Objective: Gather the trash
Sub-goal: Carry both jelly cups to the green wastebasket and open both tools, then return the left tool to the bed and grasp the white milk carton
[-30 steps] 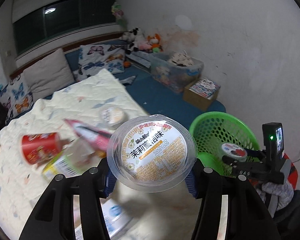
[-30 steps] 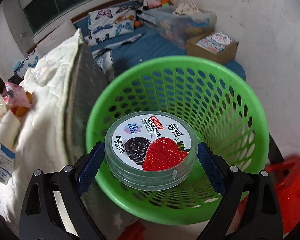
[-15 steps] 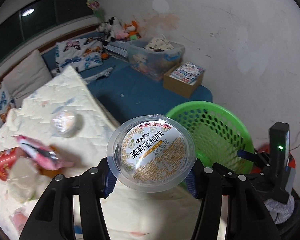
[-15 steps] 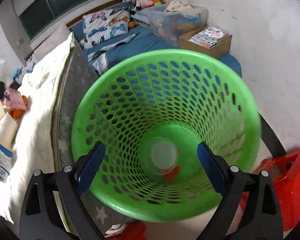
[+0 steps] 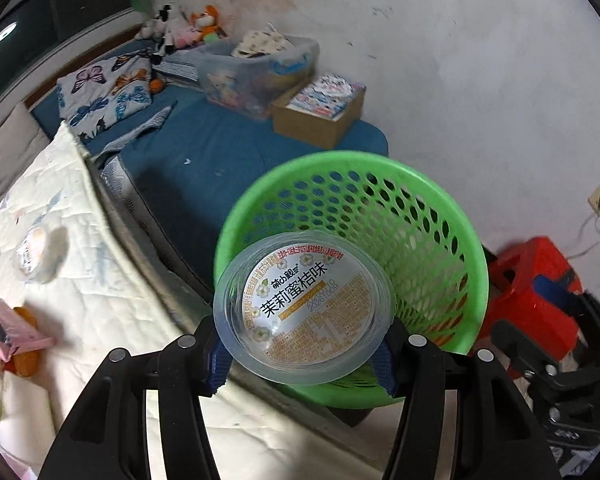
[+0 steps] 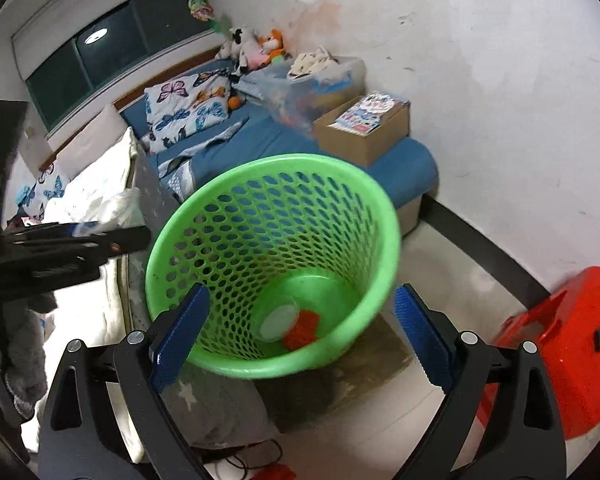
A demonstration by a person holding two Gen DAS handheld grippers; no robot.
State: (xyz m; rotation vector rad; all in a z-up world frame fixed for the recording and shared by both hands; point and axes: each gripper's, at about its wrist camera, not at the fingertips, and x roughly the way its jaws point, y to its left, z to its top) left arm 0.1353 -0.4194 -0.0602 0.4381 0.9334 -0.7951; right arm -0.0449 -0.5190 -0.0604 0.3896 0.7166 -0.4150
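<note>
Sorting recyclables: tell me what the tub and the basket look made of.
Tub: clear, thin, glossy plastic by the look; you see through its wall, and a printed film label covers the top. Basket: green moulded plastic, smooth and slightly shiny, with rows of regular holes through the wall. Neither look is proof.

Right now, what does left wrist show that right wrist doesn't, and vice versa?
Left wrist only: the jelly cup between the left gripper jaws, which are opening, over the basket's near rim, and litter on the cream quilt.
Right wrist only: the basket's bottom, holding a clear tub and a red scrap; the right gripper is empty.
Both: green basket, cardboard box, red stool.
</note>
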